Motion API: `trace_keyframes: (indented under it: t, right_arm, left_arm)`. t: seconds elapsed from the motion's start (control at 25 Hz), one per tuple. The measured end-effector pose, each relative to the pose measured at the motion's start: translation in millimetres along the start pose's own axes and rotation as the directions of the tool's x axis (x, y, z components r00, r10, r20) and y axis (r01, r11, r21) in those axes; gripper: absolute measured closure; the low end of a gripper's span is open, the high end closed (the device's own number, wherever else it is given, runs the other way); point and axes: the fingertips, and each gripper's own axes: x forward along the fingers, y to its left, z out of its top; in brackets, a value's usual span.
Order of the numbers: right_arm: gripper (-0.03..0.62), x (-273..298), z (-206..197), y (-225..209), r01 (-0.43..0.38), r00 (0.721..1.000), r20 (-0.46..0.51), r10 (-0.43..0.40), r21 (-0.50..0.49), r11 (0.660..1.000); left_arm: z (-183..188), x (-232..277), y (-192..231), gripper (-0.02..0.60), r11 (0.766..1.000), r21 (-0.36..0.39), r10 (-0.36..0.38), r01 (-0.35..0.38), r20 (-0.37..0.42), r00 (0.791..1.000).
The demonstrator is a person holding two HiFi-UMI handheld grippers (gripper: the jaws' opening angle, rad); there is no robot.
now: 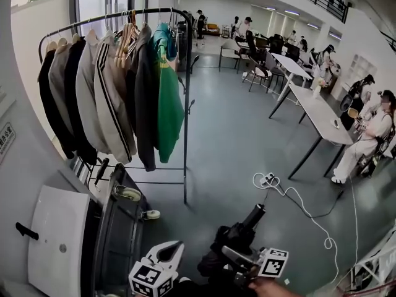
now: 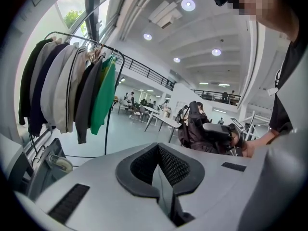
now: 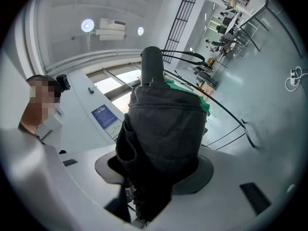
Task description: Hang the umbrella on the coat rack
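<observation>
The coat rack stands at the upper left against the wall, its top rail full of jackets and a green top. A folded black umbrella sits low in the head view, its handle pointing up towards the rack. My right gripper is shut on the umbrella's fabric body, which fills the space between its jaws. To its left my left gripper is shut with nothing in it. The left gripper view shows the rack at the left and the umbrella at the right.
A dark suitcase and a white panel lie below the rack at the lower left. A white cable with a power strip runs across the grey floor. Long tables and seated people are at the right.
</observation>
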Motion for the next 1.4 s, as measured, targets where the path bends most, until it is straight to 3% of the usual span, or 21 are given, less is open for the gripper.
trace_keyframes:
  t: [0.44,0.72,1.0,1.4]
  right_arm:
    - [0.376,22,40,-38,0.001,1.000,-0.018,-0.001,-0.006,1.000]
    - [0.376,48,110,-74,-0.046,0.999,-0.001,0.046,-0.012,0.999]
    - [0.376,58,177,-118,-0.064,0.998,-0.021,0.063,-0.039,0.997]
    - [0.376,42,265,-170,-0.117,0.993,-0.033,0.116,-0.028,0.993]
  left_arm:
    - [17,54,25,0.566,1.000,-0.016,0.010,-0.010,0.011,1.000]
    - [70,119,33,0.566,0.999,0.041,0.017,-0.018,0.031,0.999]
    - [112,185,49,0.567,0.999,-0.004,0.051,-0.051,0.044,0.998]
    - [150,281,40,0.566,0.993,0.036,0.109,-0.110,0.042,0.993]
